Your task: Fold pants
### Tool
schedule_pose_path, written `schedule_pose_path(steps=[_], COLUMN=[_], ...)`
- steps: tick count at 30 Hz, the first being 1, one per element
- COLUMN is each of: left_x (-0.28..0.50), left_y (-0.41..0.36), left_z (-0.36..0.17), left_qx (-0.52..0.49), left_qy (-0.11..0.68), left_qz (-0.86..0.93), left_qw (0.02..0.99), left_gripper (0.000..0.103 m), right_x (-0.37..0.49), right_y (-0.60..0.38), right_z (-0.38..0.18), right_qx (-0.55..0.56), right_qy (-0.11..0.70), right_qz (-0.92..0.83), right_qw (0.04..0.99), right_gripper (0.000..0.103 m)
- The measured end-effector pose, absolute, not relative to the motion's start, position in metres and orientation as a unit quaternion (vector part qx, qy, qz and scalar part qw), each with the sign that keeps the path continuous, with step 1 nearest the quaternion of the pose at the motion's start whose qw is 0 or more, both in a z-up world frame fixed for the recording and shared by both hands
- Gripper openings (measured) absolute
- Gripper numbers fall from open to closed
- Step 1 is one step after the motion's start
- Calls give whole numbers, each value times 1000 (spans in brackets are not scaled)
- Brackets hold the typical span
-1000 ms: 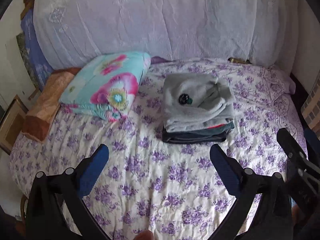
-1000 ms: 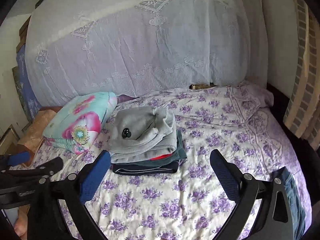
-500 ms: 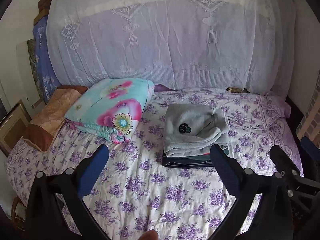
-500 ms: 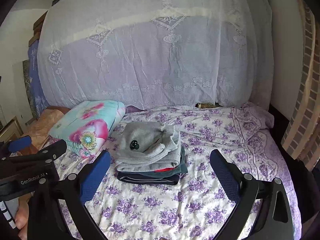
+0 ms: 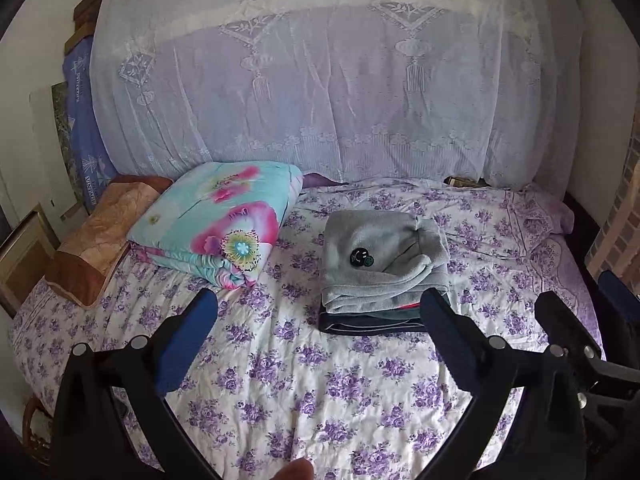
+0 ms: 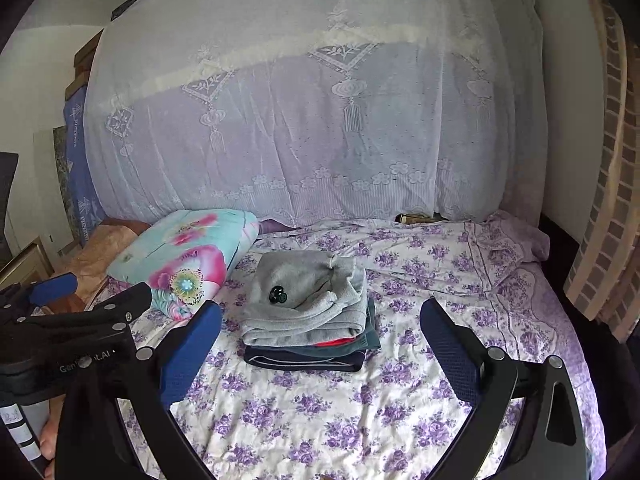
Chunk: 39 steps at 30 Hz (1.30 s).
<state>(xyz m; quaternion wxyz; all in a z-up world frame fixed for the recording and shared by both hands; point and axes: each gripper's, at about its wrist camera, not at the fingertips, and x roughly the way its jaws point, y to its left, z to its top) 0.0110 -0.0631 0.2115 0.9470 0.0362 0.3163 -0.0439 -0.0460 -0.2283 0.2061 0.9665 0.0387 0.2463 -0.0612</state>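
Observation:
A stack of folded clothes lies mid-bed, with folded grey pants (image 5: 380, 260) on top bearing a small black badge, over dark garments (image 5: 372, 322). The stack also shows in the right wrist view (image 6: 308, 300). My left gripper (image 5: 316, 320) is open and empty, held above the bed in front of the stack. My right gripper (image 6: 320, 332) is open and empty, also short of the stack. The right gripper shows at the right edge of the left wrist view (image 5: 580, 320), and the left gripper at the left edge of the right wrist view (image 6: 92, 304).
The bed (image 5: 320, 400) has a purple-flowered sheet. A folded turquoise floral quilt (image 5: 216, 228) and a brown pillow (image 5: 104, 232) lie at the left. A white lace cover (image 5: 320, 100) drapes the headboard behind. A brick wall (image 6: 608, 180) stands at the right.
Both grippers have pulled back and risen from the bed, so the stack looks smaller and farther and more of the headboard shows. Both stay open.

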Motion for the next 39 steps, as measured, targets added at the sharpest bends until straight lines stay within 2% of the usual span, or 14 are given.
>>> schedule_pose_path(steps=[39], left_x=[0], left_y=[-60], left_z=[205], left_qx=[36], left_qy=[327], left_qz=[-38], left_qw=[944], left_gripper=[99], right_x=[-57], right_y=[-223], right_z=[207], right_qx=[49], right_qy=[240], right_qz=[-46], right_qw=[968], right_gripper=[100])
